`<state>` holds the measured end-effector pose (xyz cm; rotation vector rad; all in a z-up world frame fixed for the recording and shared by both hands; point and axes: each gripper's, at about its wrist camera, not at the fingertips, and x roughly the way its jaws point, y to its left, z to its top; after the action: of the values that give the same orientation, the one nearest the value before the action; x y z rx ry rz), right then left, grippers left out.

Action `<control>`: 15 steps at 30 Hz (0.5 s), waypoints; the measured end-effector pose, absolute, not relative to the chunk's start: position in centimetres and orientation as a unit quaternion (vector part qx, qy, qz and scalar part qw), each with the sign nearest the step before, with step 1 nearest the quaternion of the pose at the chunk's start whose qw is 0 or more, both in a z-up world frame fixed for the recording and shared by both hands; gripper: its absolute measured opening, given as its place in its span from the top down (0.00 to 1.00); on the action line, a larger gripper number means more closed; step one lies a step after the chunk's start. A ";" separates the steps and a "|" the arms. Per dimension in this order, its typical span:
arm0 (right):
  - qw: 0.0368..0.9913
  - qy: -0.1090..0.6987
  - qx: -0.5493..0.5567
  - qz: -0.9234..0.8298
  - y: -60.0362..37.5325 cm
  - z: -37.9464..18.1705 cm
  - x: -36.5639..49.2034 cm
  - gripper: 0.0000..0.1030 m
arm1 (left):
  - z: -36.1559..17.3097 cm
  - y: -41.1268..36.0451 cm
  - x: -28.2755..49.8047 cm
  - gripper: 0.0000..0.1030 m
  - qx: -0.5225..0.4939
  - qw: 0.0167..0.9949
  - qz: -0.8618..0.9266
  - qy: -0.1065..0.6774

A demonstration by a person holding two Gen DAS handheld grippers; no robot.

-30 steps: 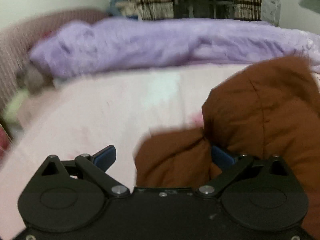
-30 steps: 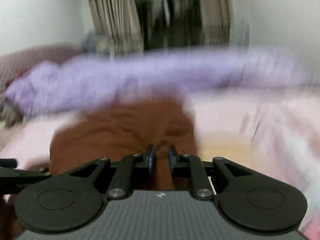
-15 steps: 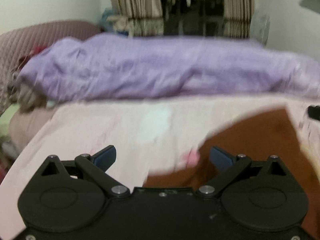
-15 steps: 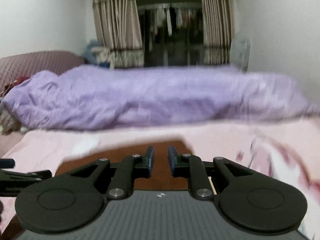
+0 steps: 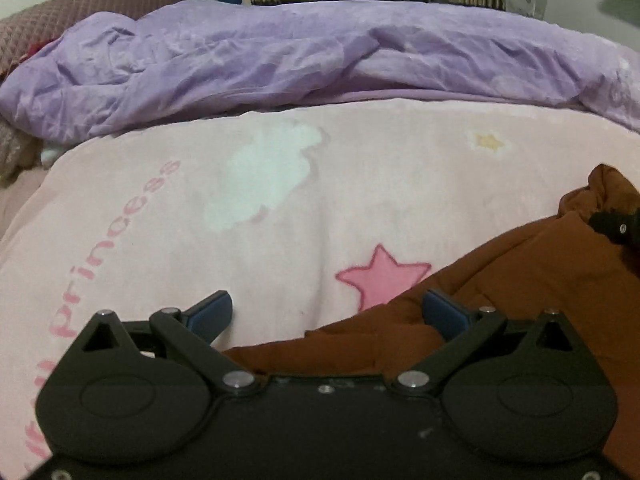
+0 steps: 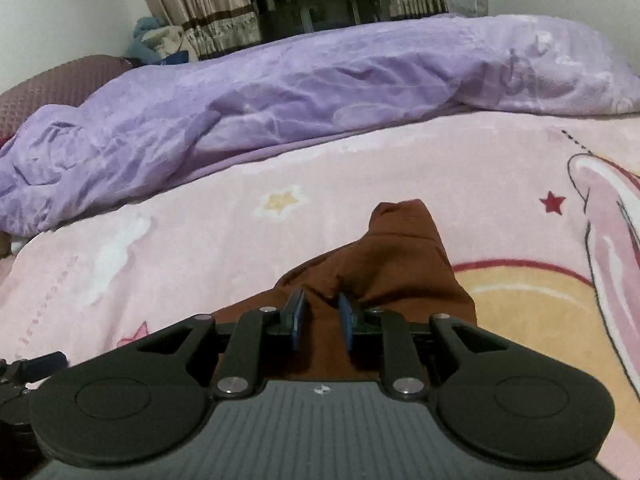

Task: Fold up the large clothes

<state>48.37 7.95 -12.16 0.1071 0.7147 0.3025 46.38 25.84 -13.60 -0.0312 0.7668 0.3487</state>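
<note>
A brown garment [image 5: 520,300] lies on the pink blanket [image 5: 280,220], low and to the right in the left wrist view. My left gripper [image 5: 328,312] is open; its right finger rests on the garment's edge, its left finger over bare blanket. In the right wrist view the same brown garment [image 6: 384,256] bunches up ahead of my right gripper [image 6: 322,312], which is shut on a fold of it. The right gripper's tip shows at the left wrist view's right edge [image 5: 616,228].
A rumpled purple duvet [image 6: 280,92] runs across the far side of the bed. A maroon headboard [image 5: 80,8] stands at the far left. Curtains [image 6: 200,0] and a dark window are behind. The blanket carries star and cloud prints.
The garment has come down from a raised bunch to lie low on the blanket. Both grippers have dropped lower toward the bed. The left gripper stayed open, the right stayed shut.
</note>
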 end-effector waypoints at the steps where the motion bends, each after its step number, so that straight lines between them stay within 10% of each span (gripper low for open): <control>1: 0.924 0.349 0.051 0.147 8.0 -12.1 48.4 0.76 | -13.6 25.6 46.4 0.00 -0.011 0.912 0.171 0.372; 15: 0.951 0.277 0.057 0.124 10.2 -5.7 49.5 0.63 | -7.6 21.7 47.9 0.00 0.083 0.918 0.236 0.308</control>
<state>49.48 10.17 -5.71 0.1162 0.5622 0.2513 47.93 21.69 -7.62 0.1698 0.6332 0.4849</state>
